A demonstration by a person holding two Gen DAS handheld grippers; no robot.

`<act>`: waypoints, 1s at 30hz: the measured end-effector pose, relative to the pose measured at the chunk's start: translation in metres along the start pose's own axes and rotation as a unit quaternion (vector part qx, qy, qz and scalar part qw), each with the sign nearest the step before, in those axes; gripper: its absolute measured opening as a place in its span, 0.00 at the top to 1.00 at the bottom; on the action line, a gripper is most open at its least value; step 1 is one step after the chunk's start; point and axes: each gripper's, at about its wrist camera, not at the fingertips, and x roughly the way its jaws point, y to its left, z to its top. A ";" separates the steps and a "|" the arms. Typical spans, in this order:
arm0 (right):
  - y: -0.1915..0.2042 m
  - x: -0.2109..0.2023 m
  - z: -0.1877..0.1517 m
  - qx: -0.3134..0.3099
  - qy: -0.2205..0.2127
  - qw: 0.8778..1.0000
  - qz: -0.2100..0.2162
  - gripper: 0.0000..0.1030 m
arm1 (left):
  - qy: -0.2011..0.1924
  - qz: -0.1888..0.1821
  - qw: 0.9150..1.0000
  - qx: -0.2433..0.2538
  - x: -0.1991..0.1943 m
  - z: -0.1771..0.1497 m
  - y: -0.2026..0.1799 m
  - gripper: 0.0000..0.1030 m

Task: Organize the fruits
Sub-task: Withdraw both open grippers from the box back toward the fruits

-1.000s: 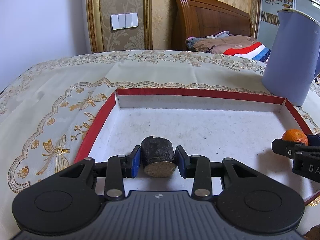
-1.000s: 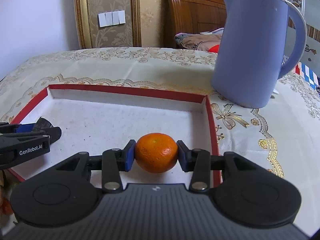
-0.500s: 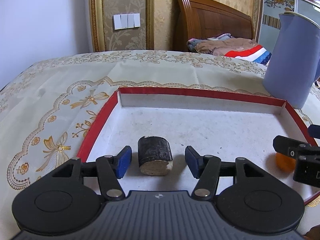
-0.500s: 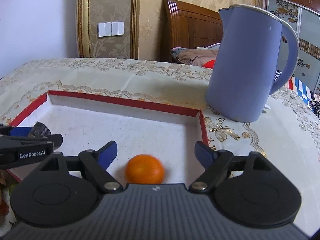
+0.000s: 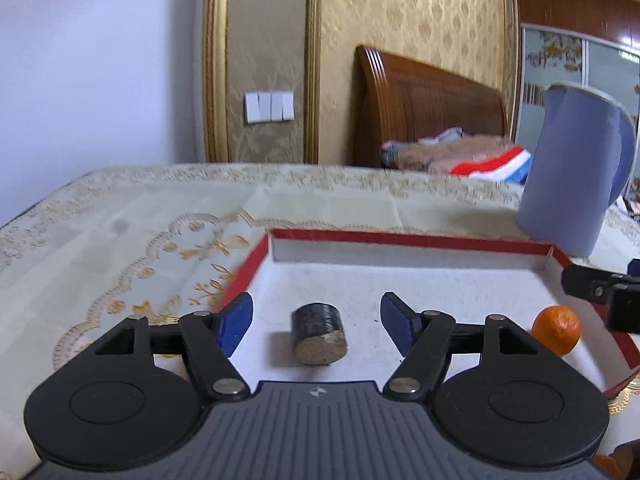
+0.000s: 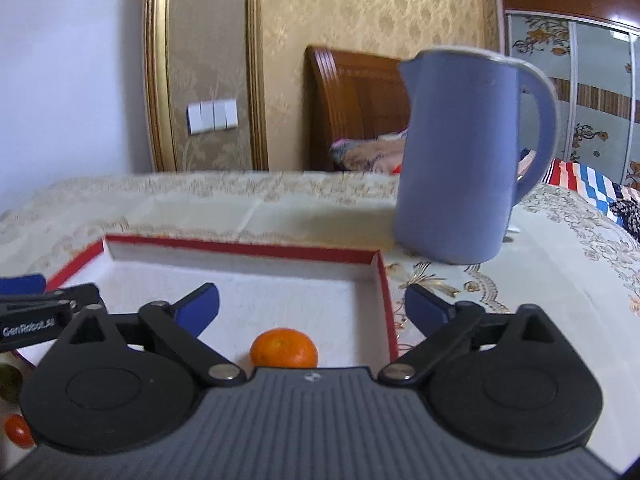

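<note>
1. Lying on its side in the red-rimmed tray (image 5: pixel 408 238): one short dark cylinder (image 5: pixel 319 334), long axis running near to far, pale cut end facing the near side.
2. Sitting alone in the tray's near right corner, close to the right wall: one orange (image 6: pixel 284 348), round, stem dimple turned upward and slightly toward the camera.
3. Showing in the left wrist view as well, at the right edge just behind the right gripper's tip: the same orange (image 5: pixel 556 330).
4. Standing spread around the cylinder without touching it, having just been opening: the left gripper (image 5: pixel 316 320), blue fingers (image 5: pixel 236 322) well clear of each side.
5. Gaping wide after just opening, nothing pressed between: the right gripper (image 6: pixel 312 312), the orange lying free below and between its fingers (image 6: pixel 200 308).
6. Standing upright on the cloth-covered surface (image 5: pixel 120 240), beyond the tray's far right corner: one blue jug (image 6: pixel 464 156), spout pointing left, handle right.
7. Peeking in at the bottom left of the right wrist view, outside the tray: one small red fruit (image 6: pixel 18 430), kind unclear.
</note>
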 end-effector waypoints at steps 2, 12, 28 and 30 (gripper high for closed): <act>-0.005 -0.010 -0.004 0.013 -0.009 1.000 0.004 0.02 | -0.004 -0.004 1.000 -0.008 -0.008 -0.002 0.005 0.32; -0.032 -0.052 -0.033 0.084 -0.026 0.996 0.006 0.00 | -0.026 -0.008 0.999 -0.026 -0.056 -0.028 0.044 0.26; -0.037 -0.045 -0.036 0.100 -0.005 0.995 -0.011 0.00 | 0.028 -0.022 0.996 -0.084 -0.062 -0.051 0.084 0.26; -0.036 -0.046 -0.036 0.099 -0.005 0.995 -0.011 0.00 | 0.039 -0.036 0.993 -0.103 -0.058 -0.050 0.090 0.26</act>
